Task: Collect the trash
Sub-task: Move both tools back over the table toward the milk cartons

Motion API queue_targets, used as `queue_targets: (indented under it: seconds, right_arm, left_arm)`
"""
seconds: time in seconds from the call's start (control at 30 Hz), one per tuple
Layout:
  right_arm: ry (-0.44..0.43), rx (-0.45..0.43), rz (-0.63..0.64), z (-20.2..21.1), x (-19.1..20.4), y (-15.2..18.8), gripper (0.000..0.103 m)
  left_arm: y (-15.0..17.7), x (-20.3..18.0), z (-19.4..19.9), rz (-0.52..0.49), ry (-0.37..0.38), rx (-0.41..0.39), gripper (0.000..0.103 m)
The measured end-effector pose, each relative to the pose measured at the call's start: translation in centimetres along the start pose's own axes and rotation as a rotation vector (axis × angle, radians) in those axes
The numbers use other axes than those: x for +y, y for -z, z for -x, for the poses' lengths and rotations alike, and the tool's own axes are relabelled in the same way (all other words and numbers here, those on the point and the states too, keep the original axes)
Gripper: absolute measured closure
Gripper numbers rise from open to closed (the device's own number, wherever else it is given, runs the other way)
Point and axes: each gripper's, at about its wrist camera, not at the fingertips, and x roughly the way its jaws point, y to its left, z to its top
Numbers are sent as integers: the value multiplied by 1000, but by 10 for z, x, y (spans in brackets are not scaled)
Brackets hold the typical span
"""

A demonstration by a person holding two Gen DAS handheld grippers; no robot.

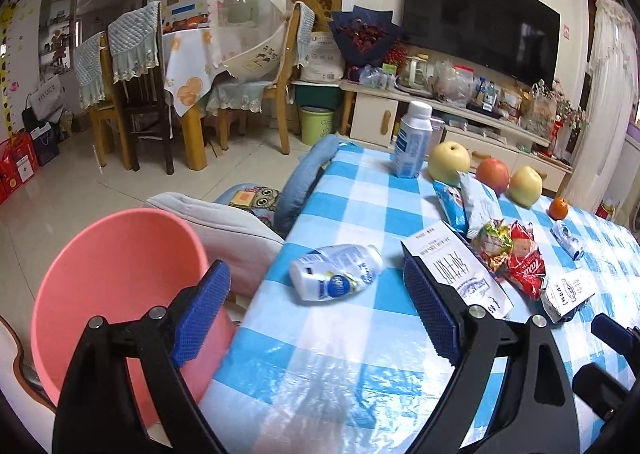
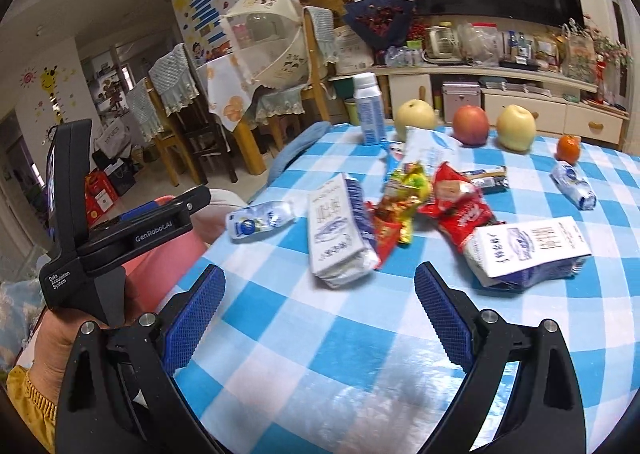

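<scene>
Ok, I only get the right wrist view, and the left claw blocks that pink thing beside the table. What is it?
Observer: A pink bin, just off the left edge of the table. No trash shows in the part of its inside that I can see.
Operator: Is the left claw holding anything?
Observer: No. The left claw is open and grips nothing. The crushed bottle lies on the cloth ahead, lined up between its fingers.

Crushed white-blue plastic bottle (image 1: 335,272) lies on its side nr the tabletop's (image 1: 360,354) left edge, w/ the pink bin (image 1: 112,266) just off that edge. Two flattened milk cartons (image 2: 340,230) (image 2: 528,250) lie flat mid-cloth. Crumpled red (image 2: 456,210) & yellow-green wrappers (image 2: 404,190) sit between them.
</scene>
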Motion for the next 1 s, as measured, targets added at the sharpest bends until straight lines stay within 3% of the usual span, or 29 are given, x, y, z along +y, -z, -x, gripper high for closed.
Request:
queue_targets:
  seconds: [0.3,0.67,1.0]
  right_arm:
    - [48,-15,-29,12,-36,2,8]
    - [111,-15,-176,33,-107,-6,8]
    - [234,-25,-308,41,-200,-25,8]
  left_arm:
    - [7,-33,-9,-47,67,45,14]
    - [10,-84,-35,-3,256,145,14]
    - [9,-101,-73,48,244,239,14]
